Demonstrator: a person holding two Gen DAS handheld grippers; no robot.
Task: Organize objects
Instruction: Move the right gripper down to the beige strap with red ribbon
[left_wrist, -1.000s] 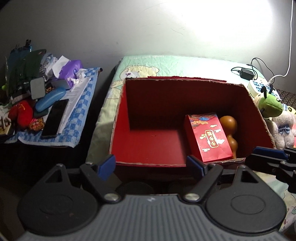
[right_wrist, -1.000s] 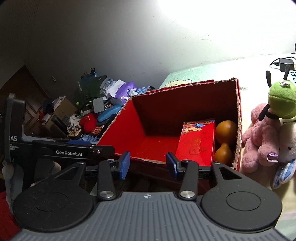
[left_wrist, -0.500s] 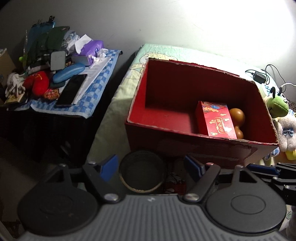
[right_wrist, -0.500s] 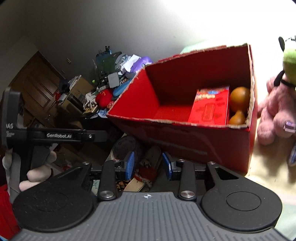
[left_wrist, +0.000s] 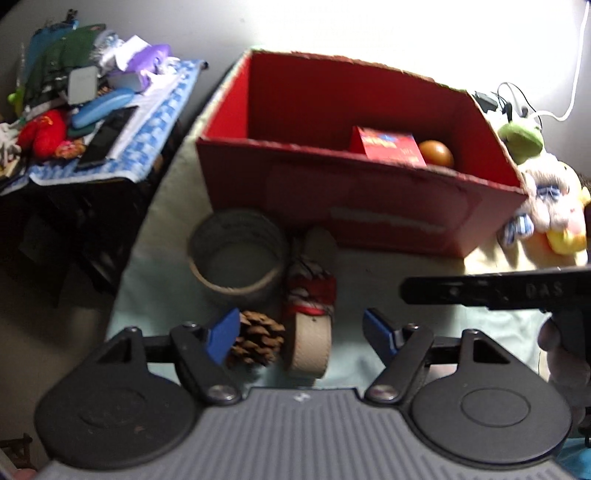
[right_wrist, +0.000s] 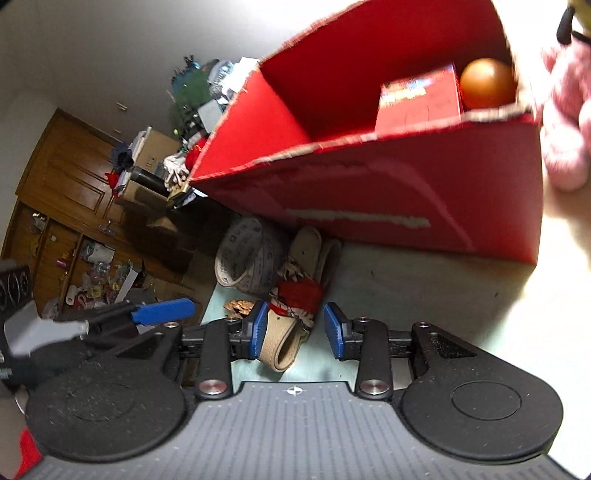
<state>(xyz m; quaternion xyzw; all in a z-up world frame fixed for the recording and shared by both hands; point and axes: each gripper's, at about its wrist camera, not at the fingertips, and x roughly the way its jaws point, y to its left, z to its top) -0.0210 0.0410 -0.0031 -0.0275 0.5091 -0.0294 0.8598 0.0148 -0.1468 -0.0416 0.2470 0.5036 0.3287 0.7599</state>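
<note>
Closest to my right gripper (right_wrist: 294, 328), its 2 blue pads spread and empty, lies a rolled beige belt (right_wrist: 282, 345), wrapped partway in a red-patterned cloth (right_wrist: 297, 295); the left pad sits right against the belt's side, while the right pad stands clear of it. My left gripper (left_wrist: 301, 330) is spread wider, also holding nothing, with a pine cone (left_wrist: 256, 338) just inside its left pad and the same belt between the pads. Just beyond both tools, a round tin (left_wrist: 238, 258) rests open-mouthed on the pale bedspread (left_wrist: 369, 266), touching the cloth bundle. Farther ahead stands the red cardboard box (left_wrist: 362, 206), holding a red packet (left_wrist: 388, 146) and an orange gourd (left_wrist: 437, 153) in its far right corner. The step in hand looks like picking up the belt with the right tool: I would centre it between the pads first, close on the beige roll rather than the loose cloth, then lift over the box's near wall.
</note>
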